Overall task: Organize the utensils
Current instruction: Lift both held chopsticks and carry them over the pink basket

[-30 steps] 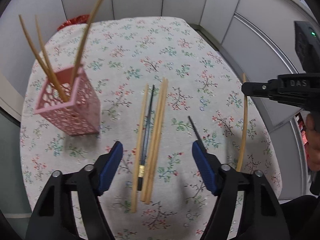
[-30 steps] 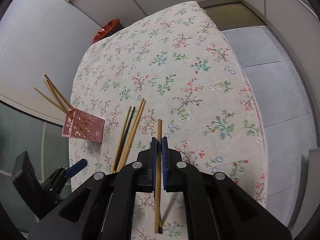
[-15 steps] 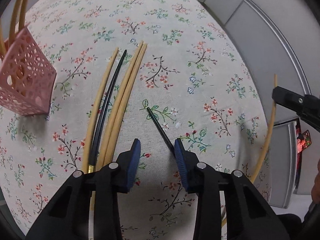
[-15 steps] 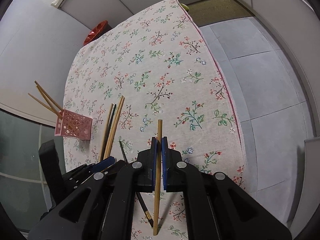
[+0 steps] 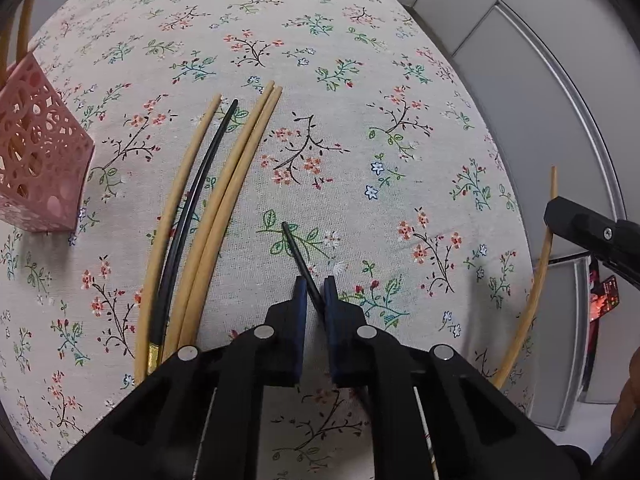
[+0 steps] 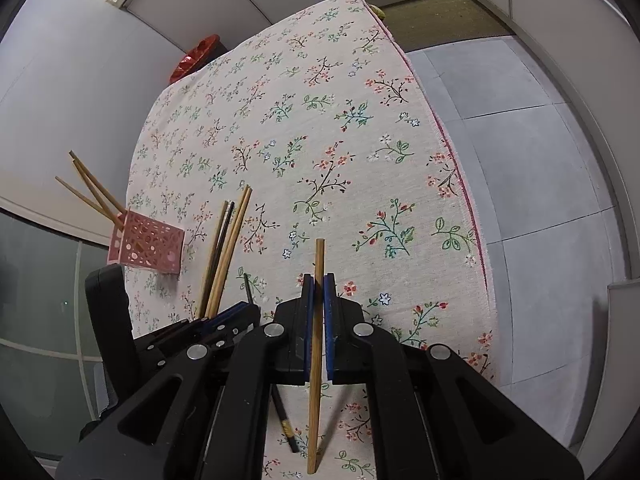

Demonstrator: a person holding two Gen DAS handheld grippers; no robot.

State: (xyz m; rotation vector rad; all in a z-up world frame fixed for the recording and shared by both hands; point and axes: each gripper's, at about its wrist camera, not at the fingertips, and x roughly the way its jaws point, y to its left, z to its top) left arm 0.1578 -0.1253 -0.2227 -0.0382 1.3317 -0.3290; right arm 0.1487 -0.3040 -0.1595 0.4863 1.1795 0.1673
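Left wrist view: left gripper (image 5: pixel 315 294) jaws tight around black chopstick (image 5: pixel 301 258); right gripper (image 6: pixel 319 294) jaws around wooden chopstick (image 6: pixel 318 320).

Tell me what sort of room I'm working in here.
Probably a home dining corner, or a mock-up of one. A table under a floral tablecloth stands against plain wall panels on a grey tiled floor, with chopsticks and a pink perforated utensil holder on it.

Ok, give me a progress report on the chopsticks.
Done: three wooden chopsticks stand in the pink holder. In hand: right gripper clamps a wooden chopstick; left gripper closes on a lone black chopstick. Left: four in the loose group on the tablecloth.
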